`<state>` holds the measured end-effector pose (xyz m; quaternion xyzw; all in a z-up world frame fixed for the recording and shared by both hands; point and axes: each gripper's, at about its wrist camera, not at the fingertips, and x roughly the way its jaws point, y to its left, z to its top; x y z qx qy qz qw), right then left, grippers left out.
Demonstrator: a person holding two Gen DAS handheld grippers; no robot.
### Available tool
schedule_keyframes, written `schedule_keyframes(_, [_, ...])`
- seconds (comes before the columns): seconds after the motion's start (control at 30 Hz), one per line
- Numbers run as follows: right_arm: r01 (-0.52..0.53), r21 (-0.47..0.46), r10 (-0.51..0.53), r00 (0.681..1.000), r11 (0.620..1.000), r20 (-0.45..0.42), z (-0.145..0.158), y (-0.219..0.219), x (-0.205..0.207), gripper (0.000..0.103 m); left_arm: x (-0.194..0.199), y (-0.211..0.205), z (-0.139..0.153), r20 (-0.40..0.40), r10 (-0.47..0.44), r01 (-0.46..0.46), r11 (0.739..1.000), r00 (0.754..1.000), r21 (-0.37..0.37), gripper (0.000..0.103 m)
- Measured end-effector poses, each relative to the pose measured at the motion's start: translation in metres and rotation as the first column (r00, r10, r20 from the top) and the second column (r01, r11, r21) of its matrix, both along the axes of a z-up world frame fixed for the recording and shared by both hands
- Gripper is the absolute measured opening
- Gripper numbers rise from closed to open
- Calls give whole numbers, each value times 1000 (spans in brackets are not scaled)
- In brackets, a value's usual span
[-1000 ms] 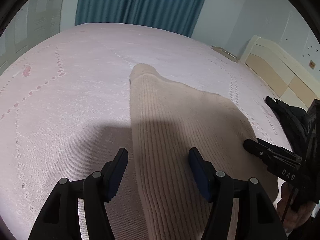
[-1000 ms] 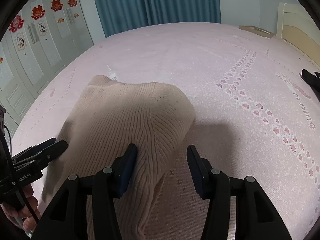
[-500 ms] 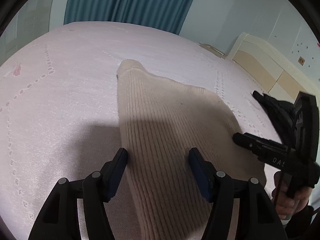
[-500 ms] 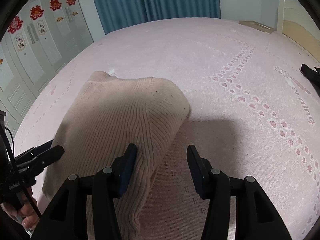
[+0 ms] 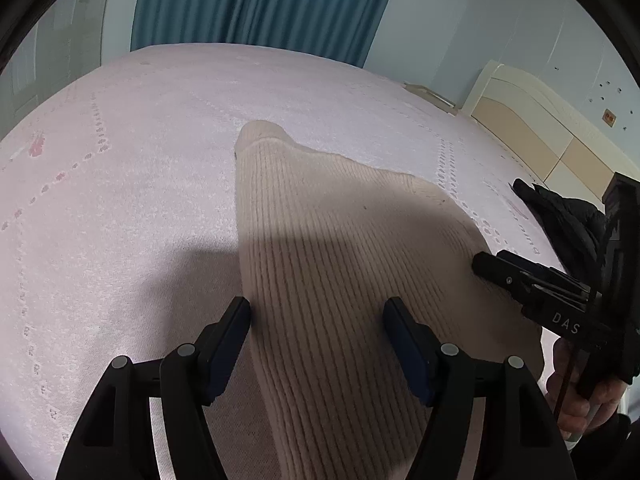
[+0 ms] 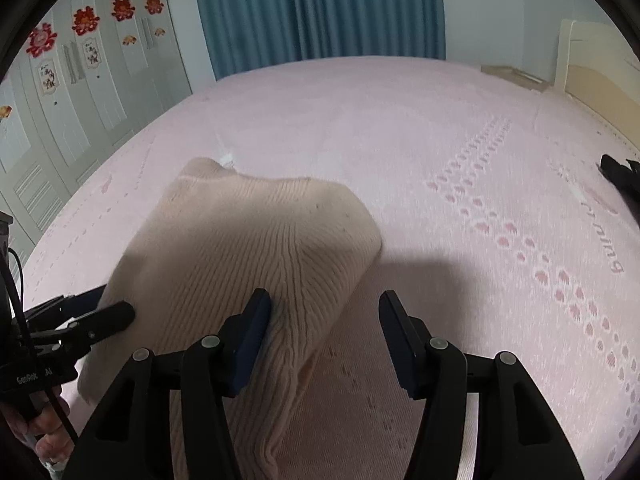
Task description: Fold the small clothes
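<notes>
Through my left wrist camera, my left gripper (image 5: pixel 316 344) sits low in frame with its jaws opening; the beige ribbed knit garment (image 5: pixel 332 248) runs between the fingers, but the pads are not pressing it, so I read it as released. The garment lies on the pink bedspread (image 5: pixel 120 184), stretching from 6 o'clock up toward 12, its narrow end pointing at the teal curtain (image 5: pixel 260 4). At 3 o'clock my right gripper (image 5: pixel 532 280) comes in with its tip touching the garment's edge, a hand (image 5: pixel 580 404) beneath it, and a black piece of clothing (image 5: pixel 568 216) lies beyond. Through my right wrist camera, the right gripper (image 6: pixel 324 332) is also opening: its left finger touches the knit's folded edge, while the right finger stands over bare bedspread, so nothing is clamped. The garment fills the 9 to 11 o'clock area, the left gripper at its 9 o'clock edge. White wardrobe doors (image 6: pixel 80 92) with red decorations stand at 10 o'clock.
</notes>
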<state>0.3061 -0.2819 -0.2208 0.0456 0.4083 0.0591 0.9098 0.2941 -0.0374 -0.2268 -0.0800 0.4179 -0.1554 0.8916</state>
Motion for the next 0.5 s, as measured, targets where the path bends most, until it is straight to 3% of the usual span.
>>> schedule_keyframes(0.23, [36,2,-36,999,999,21,1,1,8,52,12,1,-1,-8,30,-30,1000,1000,-3,69])
schedule_keyframes(0.4, [80,29,-80,997,996,7,-3,-6,17,47,19,4,8,38,62,-62,998,997,-3,66])
schedule_keyframes(0.5, [91,-34,-92,996,995,-15,-11,-4,20,46,29,6,9,28,91,-90,995,995,-41,65])
